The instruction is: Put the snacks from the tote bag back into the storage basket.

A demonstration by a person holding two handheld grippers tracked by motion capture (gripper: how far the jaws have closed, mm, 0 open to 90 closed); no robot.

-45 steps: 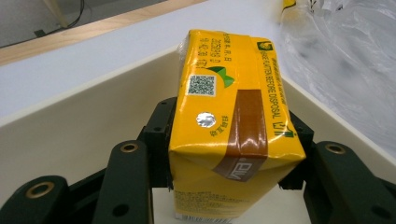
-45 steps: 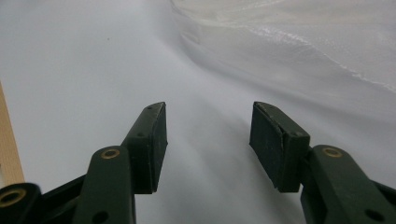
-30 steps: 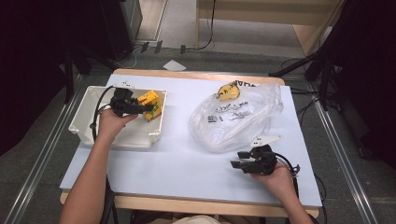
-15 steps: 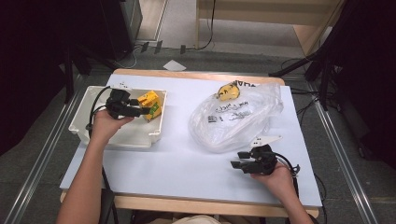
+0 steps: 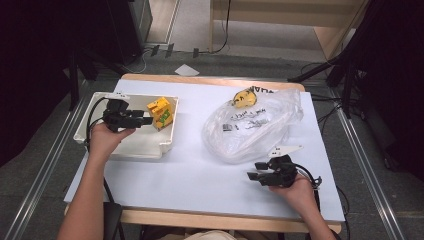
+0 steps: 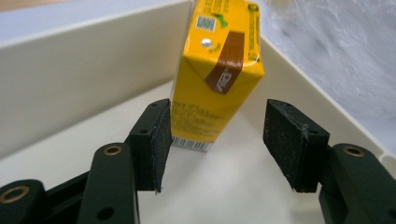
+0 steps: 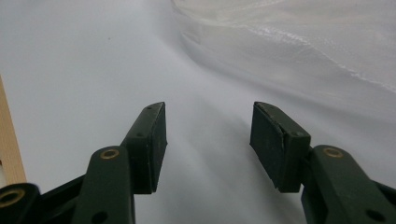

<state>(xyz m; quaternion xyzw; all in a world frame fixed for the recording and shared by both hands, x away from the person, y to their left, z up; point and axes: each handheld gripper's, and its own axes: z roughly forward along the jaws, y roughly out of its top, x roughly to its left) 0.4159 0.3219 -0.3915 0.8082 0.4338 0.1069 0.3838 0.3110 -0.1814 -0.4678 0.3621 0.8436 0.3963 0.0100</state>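
Observation:
A yellow drink carton (image 5: 160, 113) (image 6: 218, 74) stands in the right part of the white tray (image 5: 131, 146). My left gripper (image 5: 146, 121) (image 6: 212, 140) is open just short of the carton, its jaws spread wider than the carton and holding nothing. A clear plastic bag (image 5: 255, 125) lies on the table's right half, with a yellow item (image 5: 244, 98) at its far end. My right gripper (image 5: 253, 176) (image 7: 208, 140) rests open on the white table (image 5: 190, 175) near the front right, just short of the bag's near edge (image 7: 299, 42).
The tray's cream walls (image 6: 70, 70) rise close on both sides of the carton. A wooden strip edges the table (image 7: 10, 149). A small white tag (image 5: 286, 149) lies beside the bag. Metal rails run along both sides of the table.
My left gripper has let go of the carton and drawn back to the left, leaving it standing in the tray. The right gripper has stayed put.

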